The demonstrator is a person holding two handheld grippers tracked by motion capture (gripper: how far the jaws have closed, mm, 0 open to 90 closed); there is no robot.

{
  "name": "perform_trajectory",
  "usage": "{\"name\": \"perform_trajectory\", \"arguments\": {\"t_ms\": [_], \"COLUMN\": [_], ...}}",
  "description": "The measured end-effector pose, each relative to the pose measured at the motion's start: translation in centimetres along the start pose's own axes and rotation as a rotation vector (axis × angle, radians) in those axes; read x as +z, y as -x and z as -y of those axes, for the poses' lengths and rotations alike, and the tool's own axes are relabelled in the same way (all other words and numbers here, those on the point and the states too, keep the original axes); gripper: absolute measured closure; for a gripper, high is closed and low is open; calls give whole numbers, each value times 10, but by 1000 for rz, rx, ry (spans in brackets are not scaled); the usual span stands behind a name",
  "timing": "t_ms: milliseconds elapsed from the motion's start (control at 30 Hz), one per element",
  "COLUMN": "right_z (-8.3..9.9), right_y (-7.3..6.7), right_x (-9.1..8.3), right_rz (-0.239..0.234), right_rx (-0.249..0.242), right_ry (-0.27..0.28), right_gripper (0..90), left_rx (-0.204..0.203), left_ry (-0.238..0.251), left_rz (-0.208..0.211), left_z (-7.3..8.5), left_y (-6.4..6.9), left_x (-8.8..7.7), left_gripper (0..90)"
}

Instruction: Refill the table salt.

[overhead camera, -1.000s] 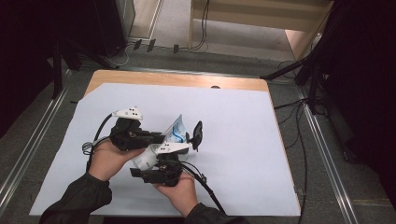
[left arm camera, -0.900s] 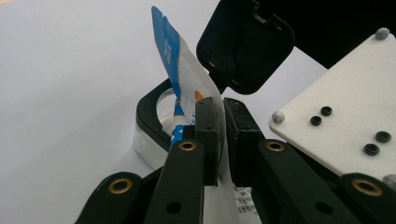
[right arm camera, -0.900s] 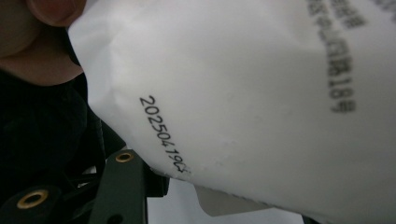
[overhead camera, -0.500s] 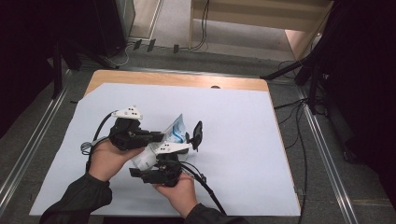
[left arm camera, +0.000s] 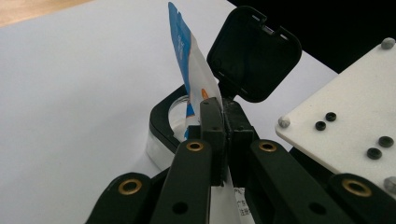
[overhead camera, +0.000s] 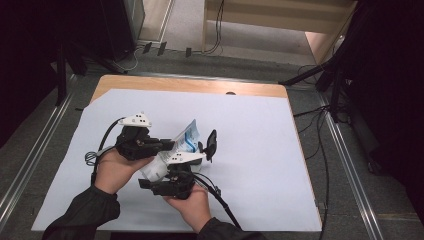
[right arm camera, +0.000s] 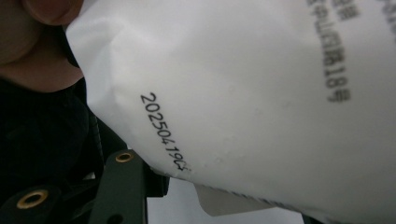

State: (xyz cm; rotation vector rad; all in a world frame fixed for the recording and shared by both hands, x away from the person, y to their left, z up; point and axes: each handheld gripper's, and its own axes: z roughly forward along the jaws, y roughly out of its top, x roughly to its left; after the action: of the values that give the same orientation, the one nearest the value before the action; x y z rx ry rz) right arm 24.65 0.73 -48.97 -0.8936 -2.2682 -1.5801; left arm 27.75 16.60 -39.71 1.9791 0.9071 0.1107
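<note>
I see the left hand-held gripper (left arm camera: 223,122) clamped on the white-and-blue pouch (left arm camera: 194,79) near the counter's (overhead camera: 260,130) front edge; right hand-held gripper's (overhead camera: 172,172) state unclear.

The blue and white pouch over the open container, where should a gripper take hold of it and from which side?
Grip the pouch at its flat lower edge, coming from below along its length. There the film lies thin enough to pinch, as the left gripper does, shut on it beside the black lid. The right gripper holds the fuller white end, which bulges and may slip.
</note>
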Motion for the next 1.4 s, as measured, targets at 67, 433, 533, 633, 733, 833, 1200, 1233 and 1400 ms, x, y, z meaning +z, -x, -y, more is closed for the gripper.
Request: {"name": "perform_trajectory", "arguments": {"t_ms": [67, 433, 533, 633, 733, 833, 1200, 1233, 1400], "right_z": [-1, -1, -1, -1, -1, -2, -2, -2, -3], "right_y": [0, 1, 1, 1, 0, 0, 1, 1, 1], "right_x": [0, 0, 1, 1, 0, 0, -2, -2, -2], "right_rz": [3, -2, 1, 4, 7, 5, -10, -7, -7], "right_rx": [-3, 7, -7, -9, -11, -12, 13, 15, 19], "right_ry": [-2, -4, -7, -11, -9, -4, 7, 5, 8], "right_gripper": [518, 511, 509, 511, 517, 519, 525, 525, 526], "left_rx": [1, -1, 2, 3, -2, -2, -8, -11, -11], "left_ry": [7, 2, -2, -2, 4, 8, 12, 8, 9], "left_rz": [-3, -8, -7, -7, -1, 2, 25, 29, 27], "left_z": [0, -1, -1, -1, -1, -1, 0, 0, 0], "left_y": [-1, -1, -2, -2, -2, -2, -3, -3, -4], "left_x": [0, 0, 1, 1, 0, -1, 0, 0, 0], "left_gripper": [900, 900, 900, 900, 900, 900, 856, 853, 828]}}
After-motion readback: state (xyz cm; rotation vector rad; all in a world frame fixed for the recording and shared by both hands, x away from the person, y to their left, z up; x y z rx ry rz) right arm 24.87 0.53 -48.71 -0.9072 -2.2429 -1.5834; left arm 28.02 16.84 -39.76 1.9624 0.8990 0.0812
